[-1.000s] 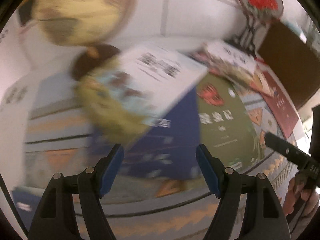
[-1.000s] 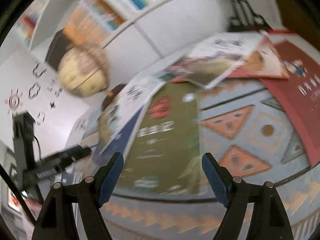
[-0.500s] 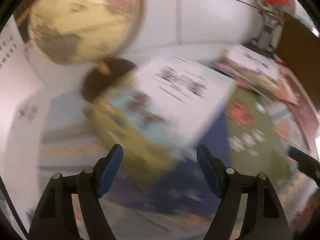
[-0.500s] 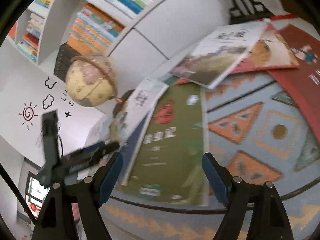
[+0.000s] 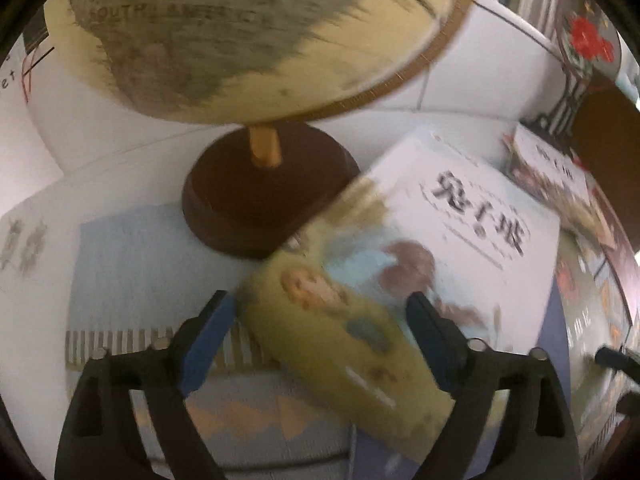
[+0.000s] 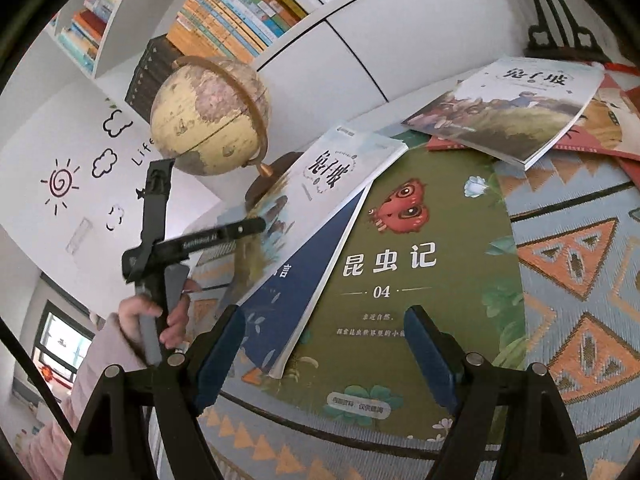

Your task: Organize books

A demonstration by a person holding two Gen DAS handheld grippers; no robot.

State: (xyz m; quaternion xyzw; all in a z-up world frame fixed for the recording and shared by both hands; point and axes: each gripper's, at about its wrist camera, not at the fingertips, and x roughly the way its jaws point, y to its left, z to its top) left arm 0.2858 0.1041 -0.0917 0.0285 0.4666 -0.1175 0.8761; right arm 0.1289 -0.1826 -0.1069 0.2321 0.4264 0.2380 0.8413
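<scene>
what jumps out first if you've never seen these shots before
The cream globe fills the top of the left wrist view, its dark round base just beyond a tilted white picture book. In the right wrist view, a big green insect book lies flat on the patterned rug, under the open right gripper.

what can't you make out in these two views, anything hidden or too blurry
- Left wrist view: the cover picture of the white book is smeared by motion blur.
- Right wrist view: the blue book is mostly covered by the white book, title cut off.
- Right wrist view: the left gripper is blurred, so open or shut is unclear there.
- Right wrist view: shelf book spines too small to read.
</scene>
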